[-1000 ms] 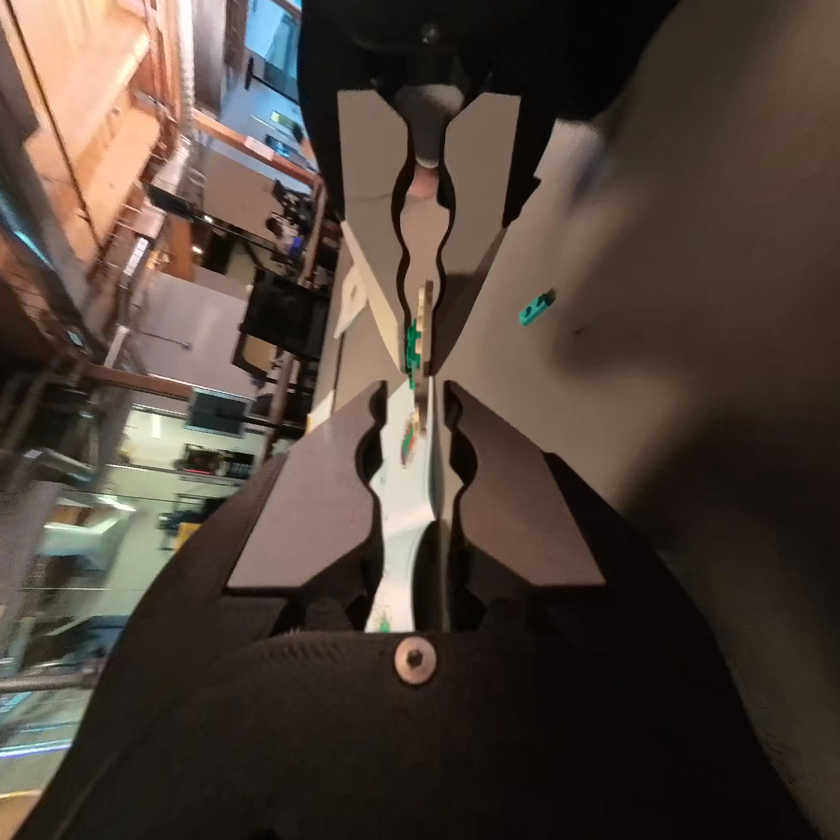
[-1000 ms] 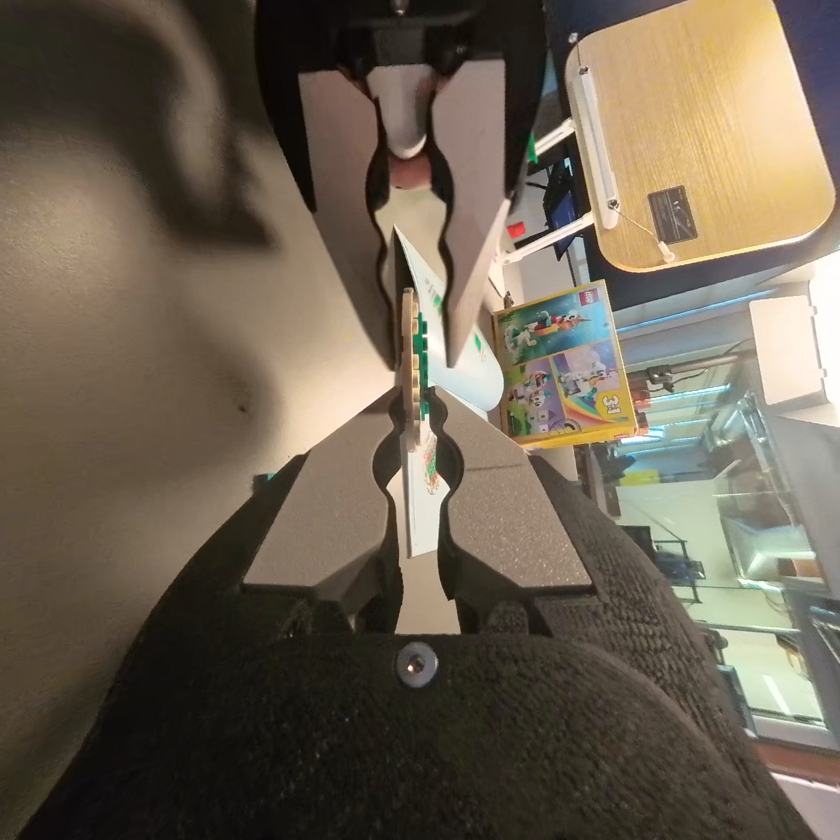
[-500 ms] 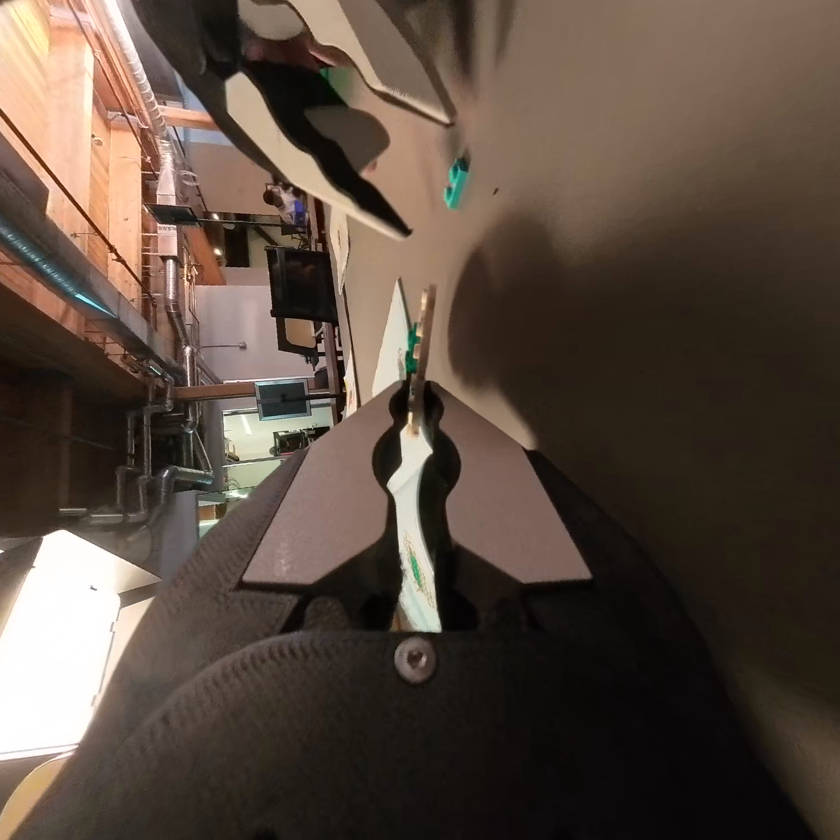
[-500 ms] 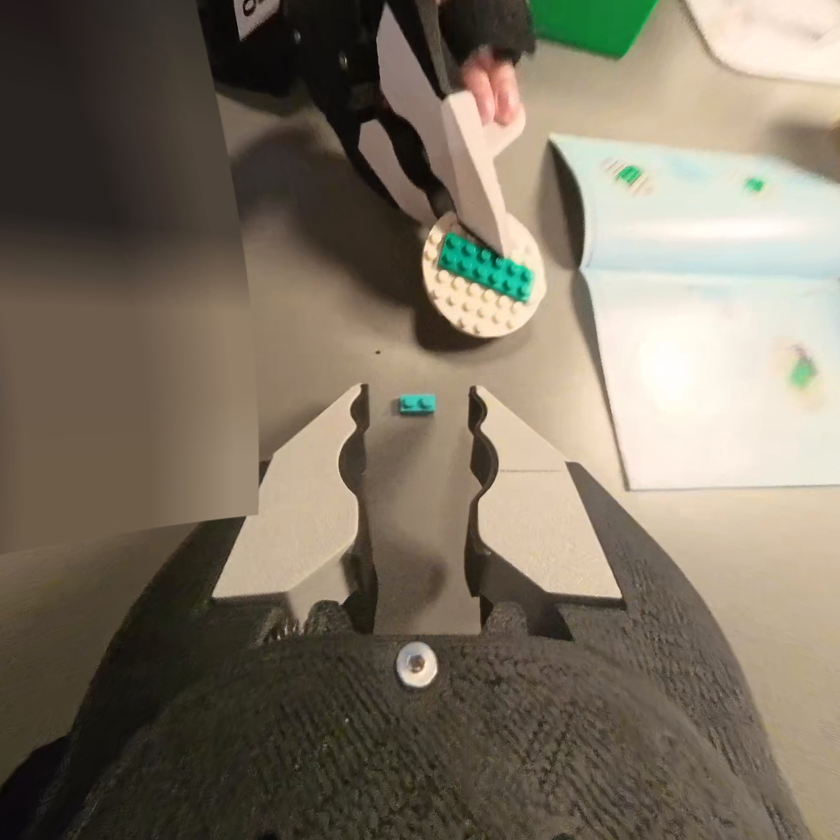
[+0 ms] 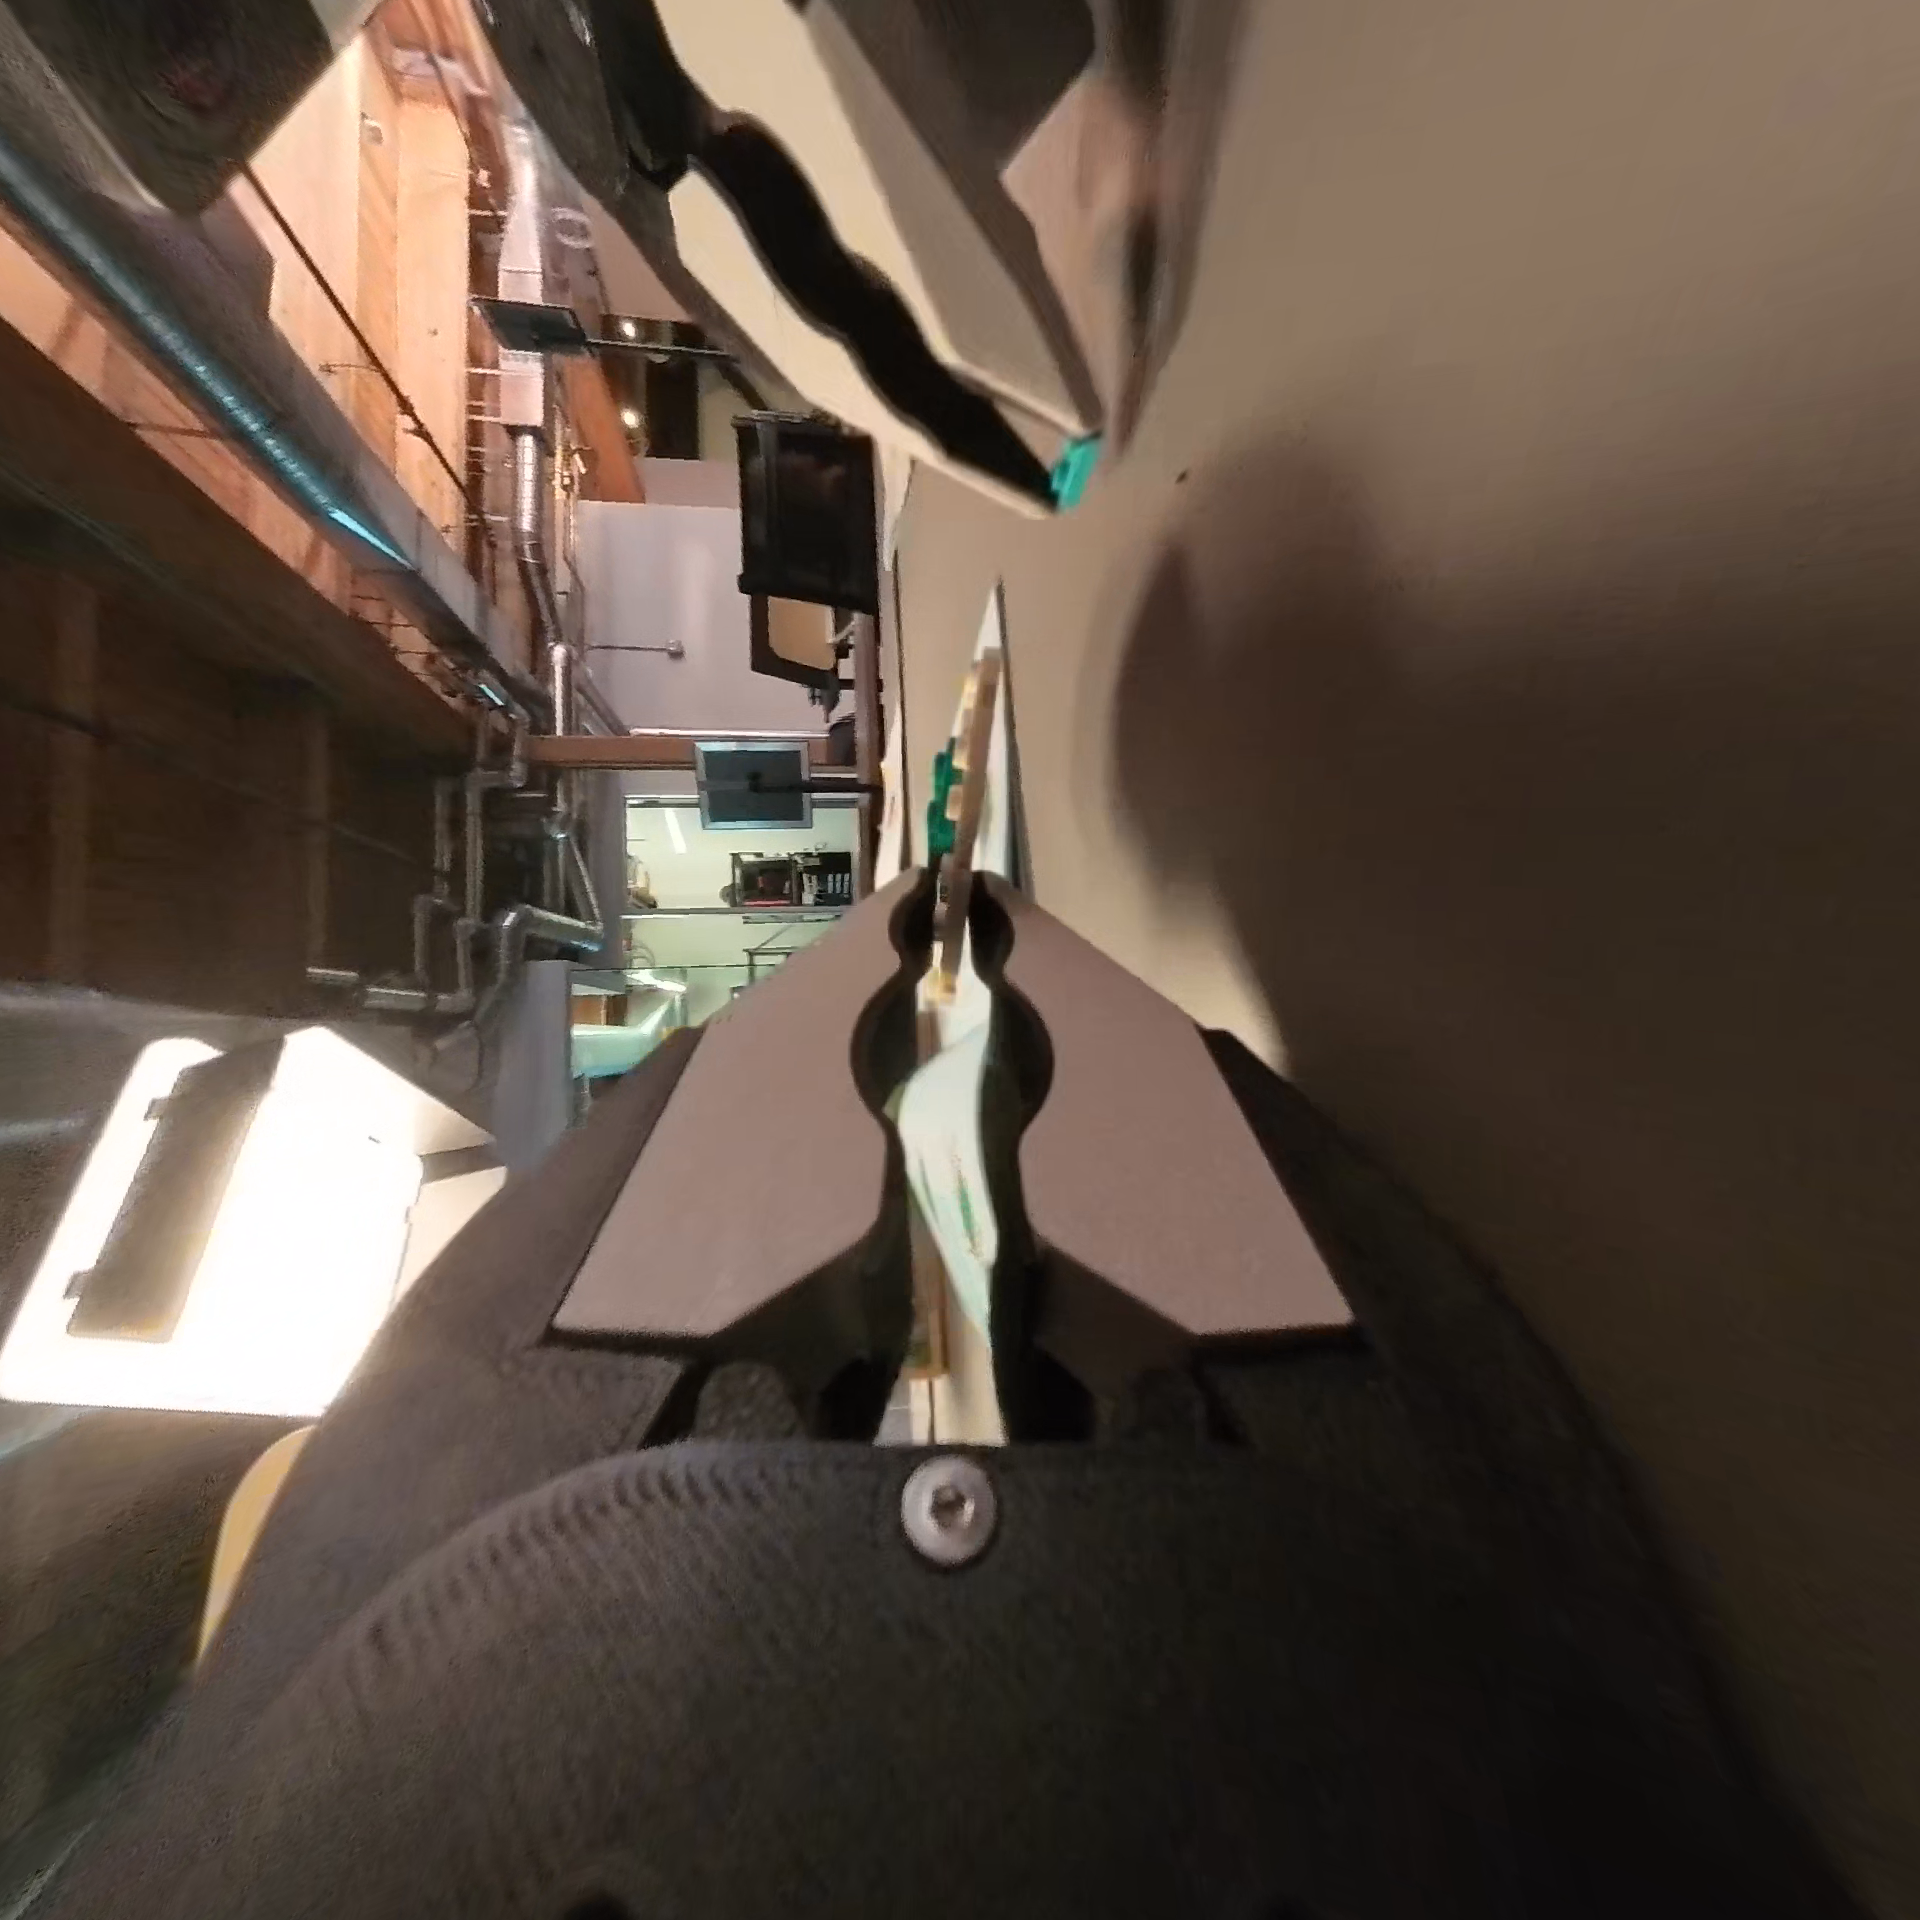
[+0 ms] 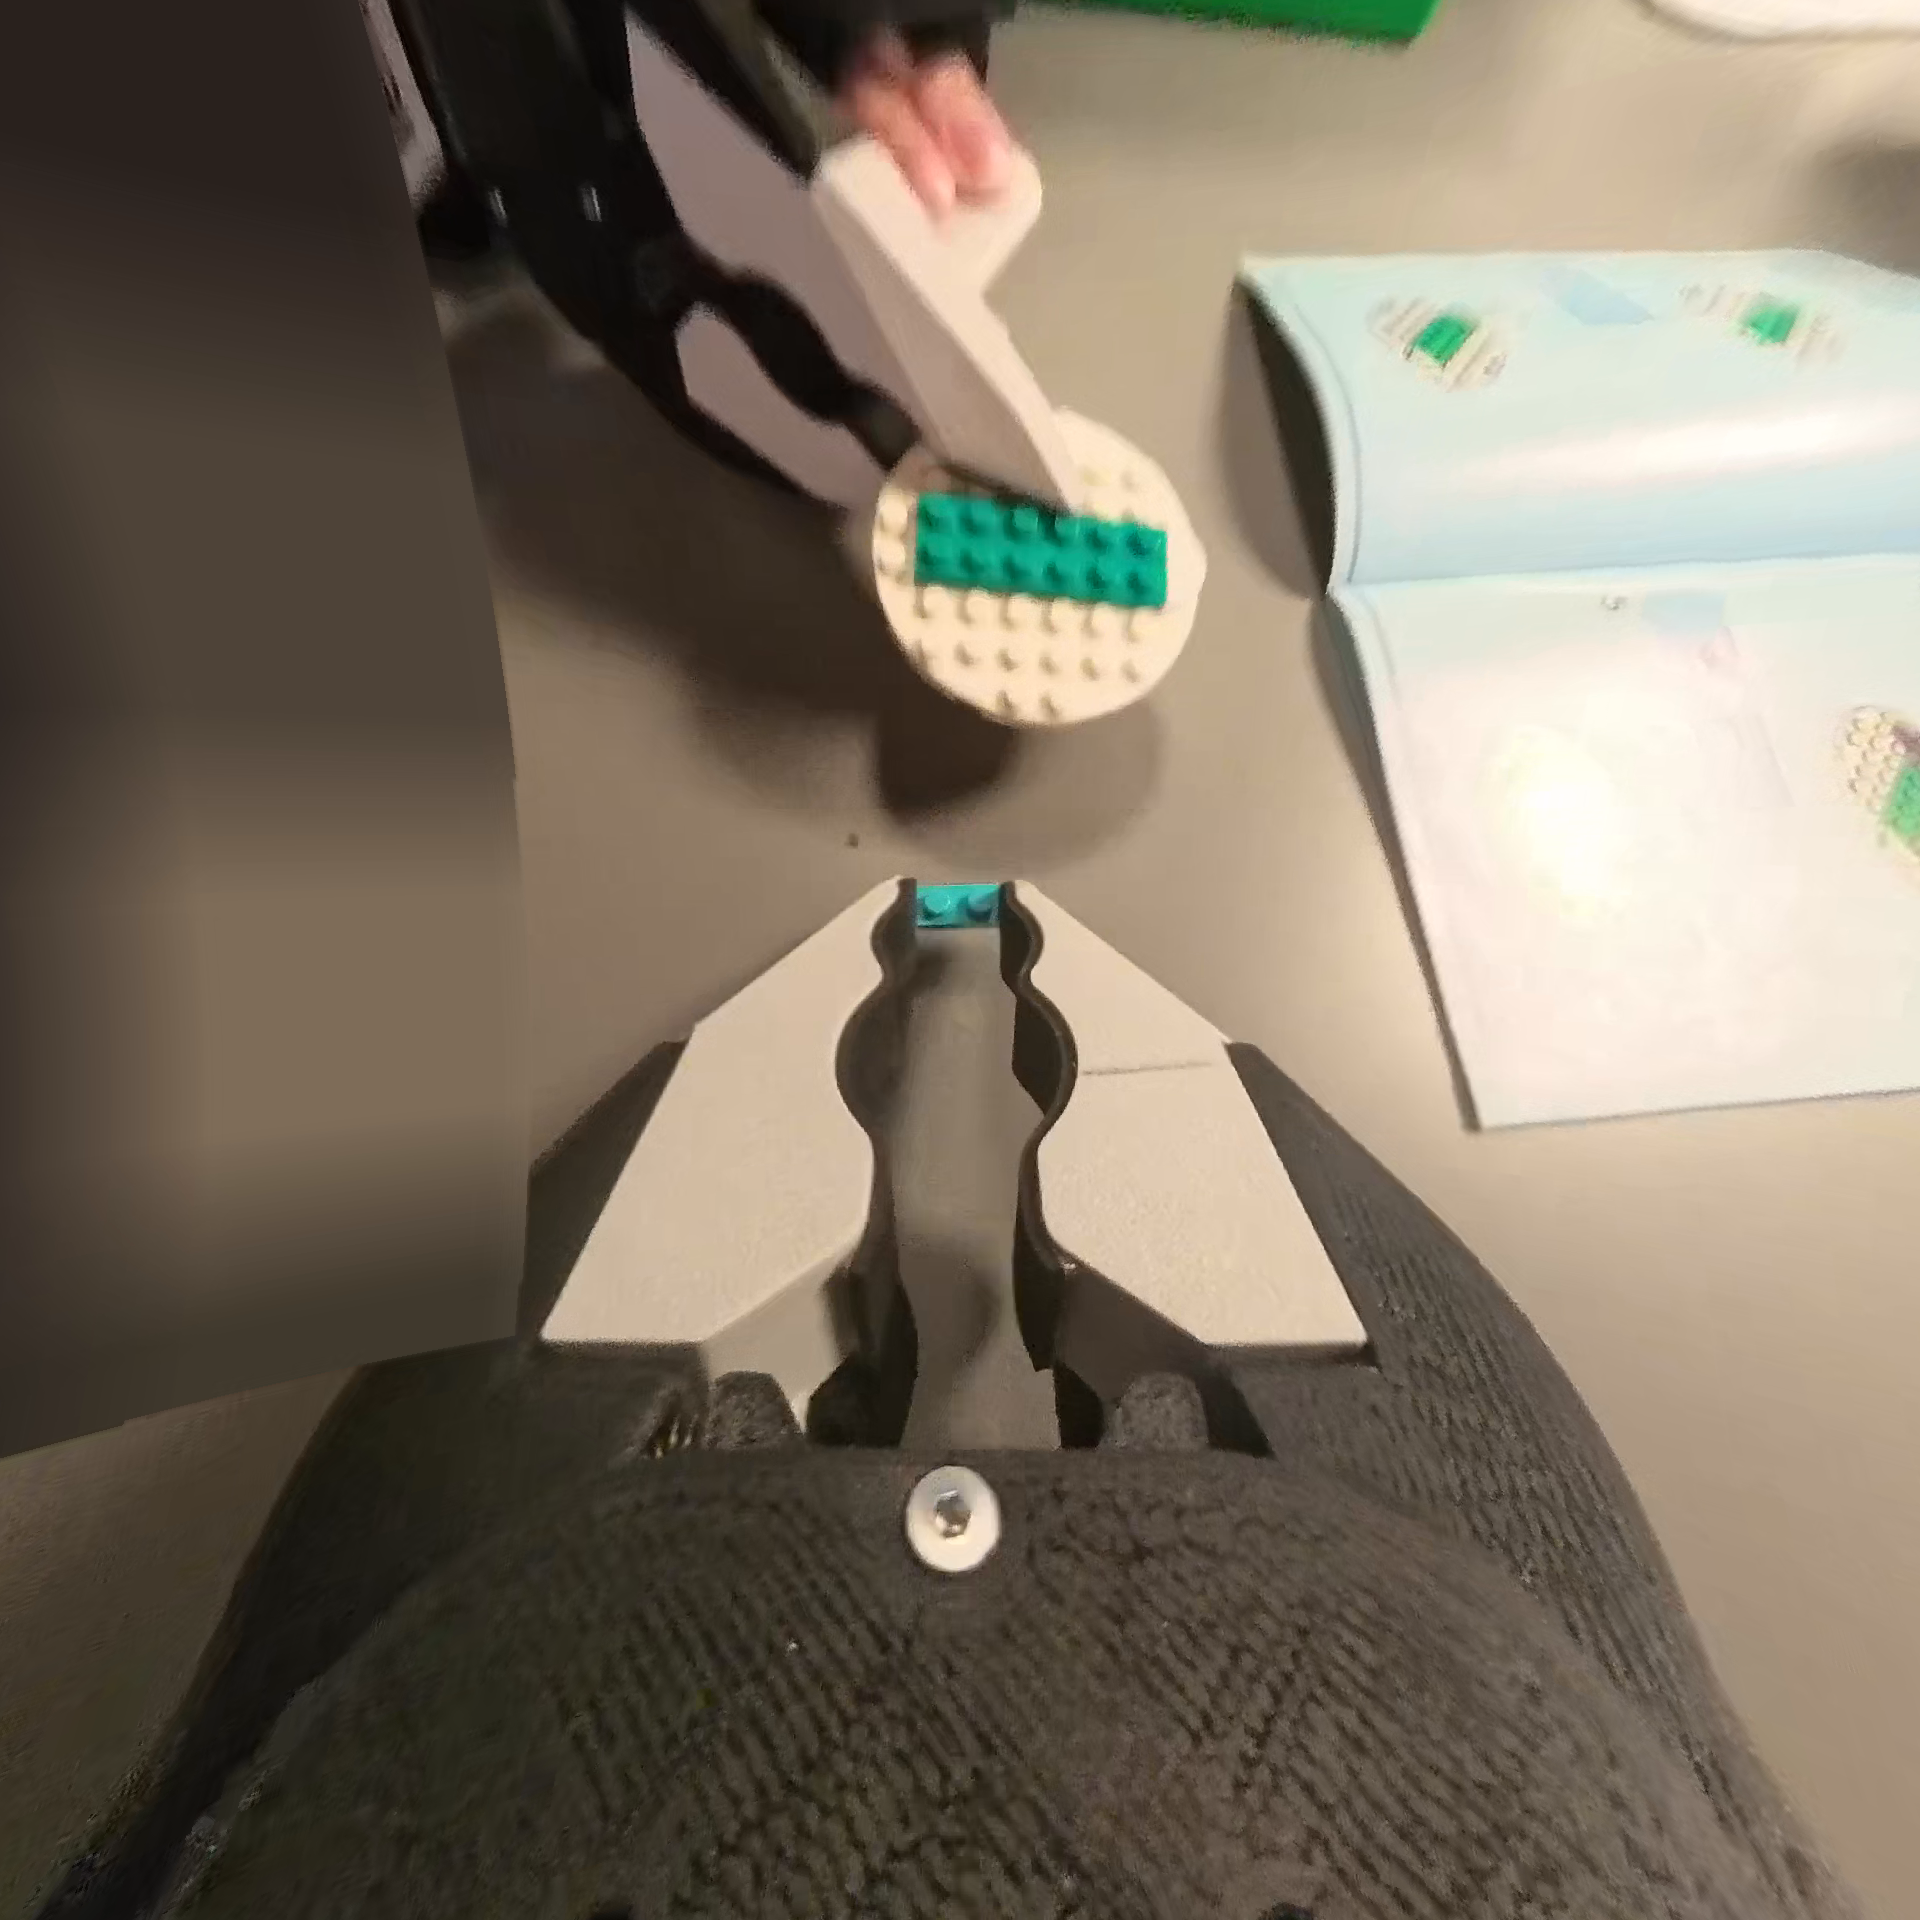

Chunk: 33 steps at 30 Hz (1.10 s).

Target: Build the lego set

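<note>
My left gripper (image 5: 956,896) is shut on the rim of a round tan studded plate (image 5: 981,727), which shows edge-on. In the right wrist view the plate (image 6: 1049,665) carries a long green brick (image 6: 1039,551), and the left gripper (image 6: 966,457) holds it just above the grey table (image 6: 727,790). My right gripper (image 6: 961,906) is shut on a small teal two-stud brick (image 6: 956,906) at table level, in front of the plate. In the left wrist view the right gripper (image 5: 1049,457) shows at the top with the teal brick (image 5: 1075,480) at its tips.
An open pale-blue instruction booklet (image 6: 1662,727) lies on the table right of the plate. A green object (image 6: 1195,16) sits at the far edge. A person's fingers (image 6: 945,135) show behind the left gripper. Measured from the fingertips, the green object (image 6: 1195,16) is 25 centimeters or so from the left gripper and 30 centimeters from the right.
My right gripper let go of the round plate, swung down to the table and closed on the small teal brick. My left gripper closed on the plate and keeps hold of it.
</note>
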{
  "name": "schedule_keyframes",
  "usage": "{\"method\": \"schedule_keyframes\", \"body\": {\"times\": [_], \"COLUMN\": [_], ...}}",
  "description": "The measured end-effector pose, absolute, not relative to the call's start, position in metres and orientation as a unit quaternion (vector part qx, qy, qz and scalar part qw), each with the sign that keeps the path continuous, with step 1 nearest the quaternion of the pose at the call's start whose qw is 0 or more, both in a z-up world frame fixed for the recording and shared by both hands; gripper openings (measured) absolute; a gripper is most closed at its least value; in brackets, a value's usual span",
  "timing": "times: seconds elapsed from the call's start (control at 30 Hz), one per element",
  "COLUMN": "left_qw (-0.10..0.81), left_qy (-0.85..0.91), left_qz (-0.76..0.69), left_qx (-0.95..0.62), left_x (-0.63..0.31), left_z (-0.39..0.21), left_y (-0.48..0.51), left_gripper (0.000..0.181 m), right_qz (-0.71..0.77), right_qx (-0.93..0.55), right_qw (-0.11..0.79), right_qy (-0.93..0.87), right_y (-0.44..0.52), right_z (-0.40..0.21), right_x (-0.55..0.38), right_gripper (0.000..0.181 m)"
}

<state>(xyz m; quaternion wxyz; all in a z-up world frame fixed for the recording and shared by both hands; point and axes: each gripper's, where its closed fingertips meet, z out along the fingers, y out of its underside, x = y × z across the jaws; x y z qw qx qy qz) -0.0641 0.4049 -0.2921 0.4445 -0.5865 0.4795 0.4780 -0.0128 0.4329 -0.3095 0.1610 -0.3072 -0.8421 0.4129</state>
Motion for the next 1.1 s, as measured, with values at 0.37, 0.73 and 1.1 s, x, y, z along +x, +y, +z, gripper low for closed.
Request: {"method": "schedule_keyframes", "body": {"times": [0.37, 0.73, 1.1], "left_qw": [0.483, 0.491, 0.493], "left_qy": [0.482, 0.491, 0.484], "left_qz": [0.488, 0.498, 0.497], "left_qx": [-0.543, -0.519, -0.525], "left_x": [-0.045, -0.038, -0.042], "left_z": [-0.278, -0.275, -0.273], "left_y": [0.41, 0.409, 0.409], "left_gripper": [0.005, 0.005, 0.005], "right_qz": [0.472, 0.45, 0.464], "right_qx": [-0.356, -0.353, -0.345], "right_qw": [0.193, 0.199, 0.218], "right_qy": [-0.783, -0.796, -0.786], "right_y": [0.421, 0.419, 0.419], "right_z": [-0.265, -0.269, -0.261], "right_x": [-0.042, -0.043, -0.043], "right_gripper": [0.015, 0.015, 0.038]}}
